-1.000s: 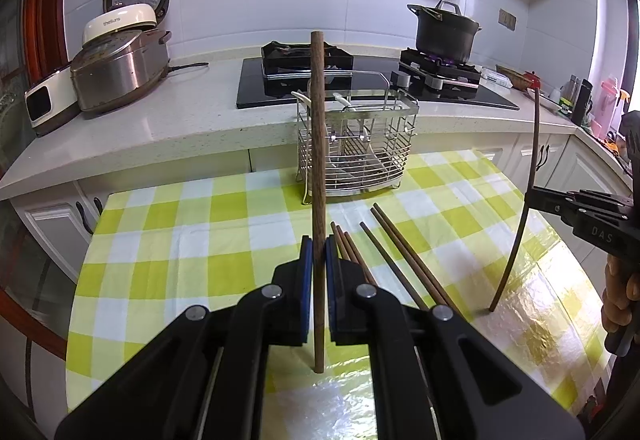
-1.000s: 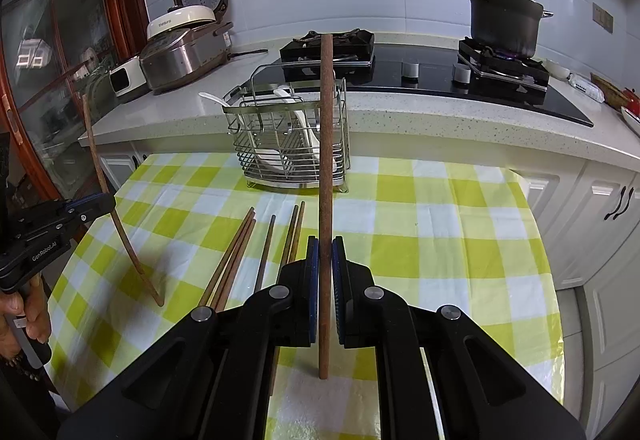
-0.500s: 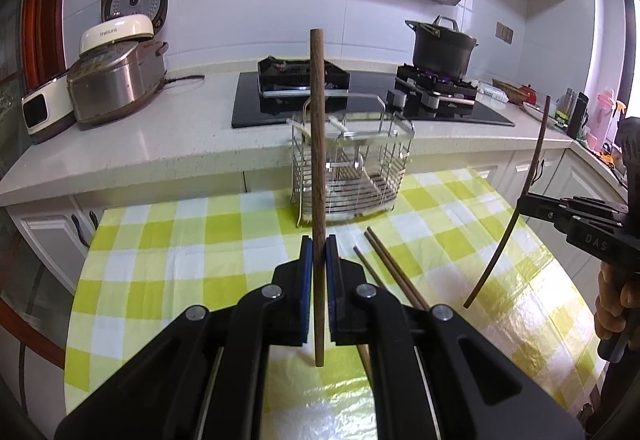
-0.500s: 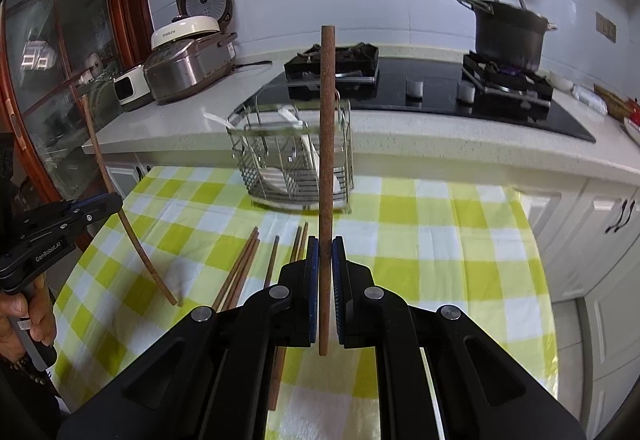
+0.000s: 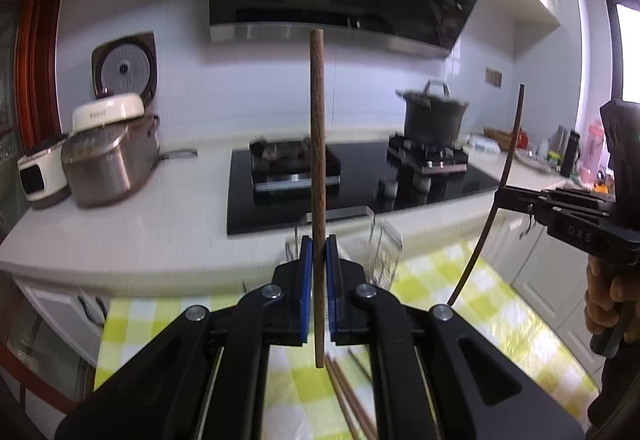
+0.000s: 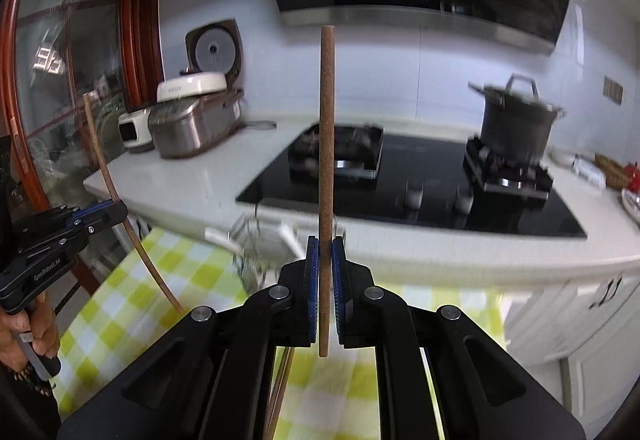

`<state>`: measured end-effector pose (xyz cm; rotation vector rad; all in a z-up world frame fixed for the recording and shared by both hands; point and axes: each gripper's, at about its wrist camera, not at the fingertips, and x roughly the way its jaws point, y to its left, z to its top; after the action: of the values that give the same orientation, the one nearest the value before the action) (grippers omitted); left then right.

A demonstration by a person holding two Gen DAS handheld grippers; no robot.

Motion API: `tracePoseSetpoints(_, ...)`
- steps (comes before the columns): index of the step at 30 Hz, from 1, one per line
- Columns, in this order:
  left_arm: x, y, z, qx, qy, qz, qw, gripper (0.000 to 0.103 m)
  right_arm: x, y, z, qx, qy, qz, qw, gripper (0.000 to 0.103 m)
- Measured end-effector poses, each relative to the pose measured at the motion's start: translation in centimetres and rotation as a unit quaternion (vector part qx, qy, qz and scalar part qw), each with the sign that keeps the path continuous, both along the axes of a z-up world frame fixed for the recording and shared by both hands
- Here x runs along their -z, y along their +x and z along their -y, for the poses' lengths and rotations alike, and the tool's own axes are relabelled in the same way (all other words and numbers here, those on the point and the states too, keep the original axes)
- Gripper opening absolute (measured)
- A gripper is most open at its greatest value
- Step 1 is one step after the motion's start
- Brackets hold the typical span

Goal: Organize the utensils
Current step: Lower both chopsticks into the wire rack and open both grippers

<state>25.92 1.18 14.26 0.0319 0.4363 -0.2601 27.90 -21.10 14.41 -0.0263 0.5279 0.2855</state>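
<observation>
Left gripper: blue pads clamped on an upright chopstick, gripped low on its length, short end hanging below the jaws.
Right gripper: pinching its own chopstick upright the same way.
Loose chopsticks: flat on the checked tablecloth.
Wire utensil rack: blurred, beyond the jaws.
Gas hob: farthest back.

Two black two-finger claws, the left claw and the right claw, each hold one upright brown wooden chopstick. One blurred wire utensil rack stands behind them. Loose chopsticks below are too hidden to count.
</observation>
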Motion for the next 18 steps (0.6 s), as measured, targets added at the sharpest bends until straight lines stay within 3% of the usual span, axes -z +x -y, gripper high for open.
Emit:
tracePoseSetpoints(9, -5.1, 4.6, 1.4, -0.018, -0.011, 0.052, 0.9984, 0.007, -4.3, 4.3, -1.1, 0.002, 0.007, 0.05, 0.999, 0.01)
tracePoseSetpoints(18, -4.0, 9.9, 2.6, -0.035, -0.009, 0.056, 0.9977, 0.007, -2.5, 8.5, -2.4, -0.005, 0.009, 0.05, 0.999, 0.01)
